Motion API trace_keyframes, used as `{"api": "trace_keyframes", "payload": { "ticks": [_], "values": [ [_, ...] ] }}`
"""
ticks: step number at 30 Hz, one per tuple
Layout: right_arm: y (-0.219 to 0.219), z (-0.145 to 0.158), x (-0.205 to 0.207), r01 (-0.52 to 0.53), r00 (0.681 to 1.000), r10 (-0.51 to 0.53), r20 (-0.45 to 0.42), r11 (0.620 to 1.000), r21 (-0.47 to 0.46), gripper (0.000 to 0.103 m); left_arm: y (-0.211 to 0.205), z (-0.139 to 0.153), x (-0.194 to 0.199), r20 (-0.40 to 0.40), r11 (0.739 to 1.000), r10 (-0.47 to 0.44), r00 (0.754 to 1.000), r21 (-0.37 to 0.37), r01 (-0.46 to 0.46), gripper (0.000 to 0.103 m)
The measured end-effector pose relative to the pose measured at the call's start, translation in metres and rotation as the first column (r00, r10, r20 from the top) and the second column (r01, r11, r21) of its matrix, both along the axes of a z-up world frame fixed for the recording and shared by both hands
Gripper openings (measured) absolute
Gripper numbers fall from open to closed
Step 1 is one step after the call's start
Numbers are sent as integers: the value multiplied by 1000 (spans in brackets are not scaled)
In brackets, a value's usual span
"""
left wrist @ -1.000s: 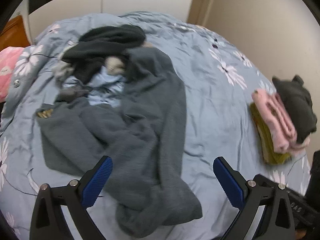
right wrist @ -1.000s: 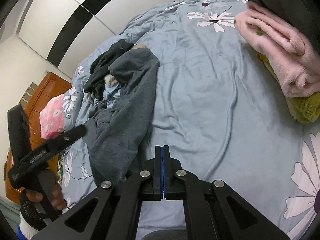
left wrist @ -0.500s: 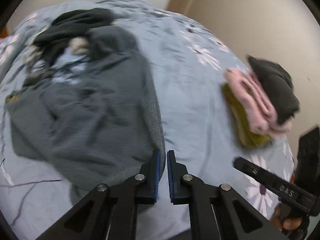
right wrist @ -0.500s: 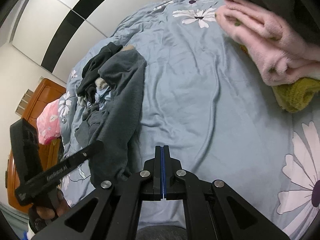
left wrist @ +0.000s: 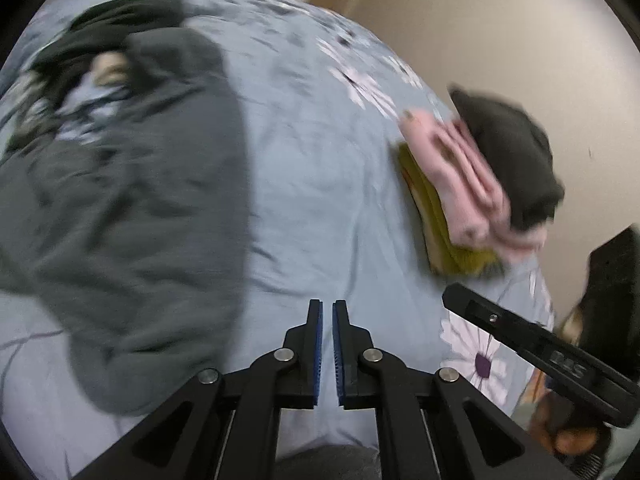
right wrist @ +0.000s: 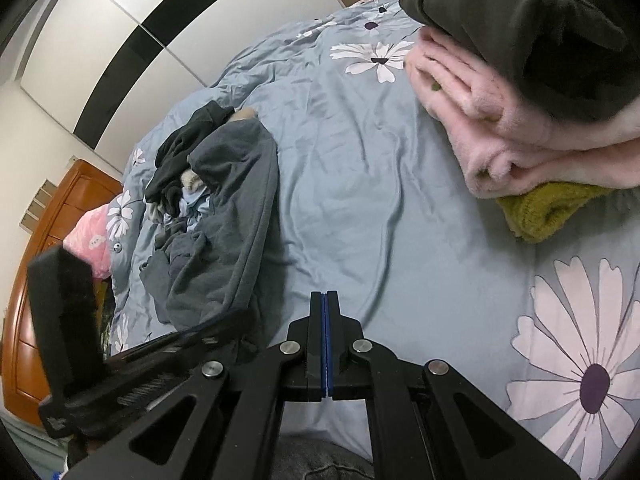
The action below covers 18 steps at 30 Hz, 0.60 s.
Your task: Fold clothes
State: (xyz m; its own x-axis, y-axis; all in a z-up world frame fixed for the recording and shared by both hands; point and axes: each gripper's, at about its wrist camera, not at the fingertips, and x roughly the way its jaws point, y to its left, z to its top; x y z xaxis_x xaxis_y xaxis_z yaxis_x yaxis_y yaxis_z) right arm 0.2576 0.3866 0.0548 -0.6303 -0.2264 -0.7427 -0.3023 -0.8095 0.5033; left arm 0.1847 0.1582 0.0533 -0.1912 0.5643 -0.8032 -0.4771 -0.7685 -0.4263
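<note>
The grey fleece garment (right wrist: 236, 216) lies rumpled on the left part of the bed, one long edge running toward the camera, its far end touching a heap of unfolded clothes (right wrist: 180, 168) that includes a black piece and a pale blue one. It is spread out rather than bunched, probably so an edge can be picked up for folding.

The left gripper (left wrist: 327, 308) hangs over bare bedding just beside that edge, its blue pads a narrow slit apart and holding nothing. The right gripper (right wrist: 324, 298) has its pads pressed flat together, also empty, over the flowered blue-grey duvet (right wrist: 360, 184).

Well apart, at the right side of the bed, a folded stack (right wrist: 520, 112) sits with a dark garment on top, pink fleece beneath and mustard knit at the bottom, apparently kept clear of the working space.
</note>
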Motion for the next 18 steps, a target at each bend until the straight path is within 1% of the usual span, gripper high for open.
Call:
{"api": "trace_keyframes", "payload": {
  "ticks": [1, 2, 3, 4, 5, 6, 7, 8, 9, 10, 11, 12, 13, 15, 18],
  "values": [
    [-2, 0, -5, -8, 1000, 8, 1, 1000, -2, 0, -17, 1, -4, -2, 998, 56, 998, 9, -56, 19],
    [-5, 0, -9, -19, 1000, 19, -1, 1000, -1, 0, -35, 3, -8, -3, 994, 111, 994, 18, -111, 33],
    [-9, 0, -13, -31, 1000, 31, -4, 1000, -1, 0, -52, 4, -12, -3, 986, 166, 986, 27, -166, 43],
    [-15, -1, -21, -48, 999, 48, -7, 999, 1, 0, -80, 1, -16, 8, 960, 277, 961, 24, -278, 54],
    [-20, -1, -29, -64, 998, 64, -8, 998, 2, 0, -101, -5, -19, 33, 931, 363, 931, 21, -364, 56],
    [-24, -3, -37, -73, 997, 73, -3, 997, 5, 0, -122, -11, -21, 59, 895, 444, 894, 16, -446, 56],
    [-29, -5, -46, -82, 997, 82, 2, 997, 6, 0, -139, -23, -23, 116, 863, 501, 857, 9, -506, 56],
    [-32, -8, -55, -87, 996, 87, 6, 996, 0, 1, -155, -36, -25, 173, 827, 553, 815, -1, -562, 56],
    [-35, -11, -66, -93, 996, 93, 9, 996, -13, 4, -171, -49, -27, 229, 789, 601, 766, -16, -614, 56],
    [-38, -14, -76, -98, 995, 98, 11, 995, -26, 13, -179, -60, -27, 282, 763, 624, 729, -17, -646, 56],
    [-39, -17, -85, -101, 995, 102, 11, 994, -37, 20, -187, -71, -28, 334, 737, 642, 690, -20, -676, 57],
    [-42, -19, -96, -103, 994, 104, 13, 994, -46, 32, -192, -81, -27, 373, 713, 658, 654, -32, -700, 57],
    [-44, -21, -108, -107, 994, 108, 17, 993, -53, 35, -194, -92, -26, 415, 695, 667, 619, -45, -718, 57],
    [-49, -25, -136, -123, 992, 125, 31, 991, -55, 35, -193, -105, -26, 465, 684, 663, 586, -59, -727, 57],
    [-54, -35, -174, -138, 987, 140, 73, 990, -41, 35, -189, -115, -28, 512, 679, 647, 565, -50, -732, 57]
  ]
}}
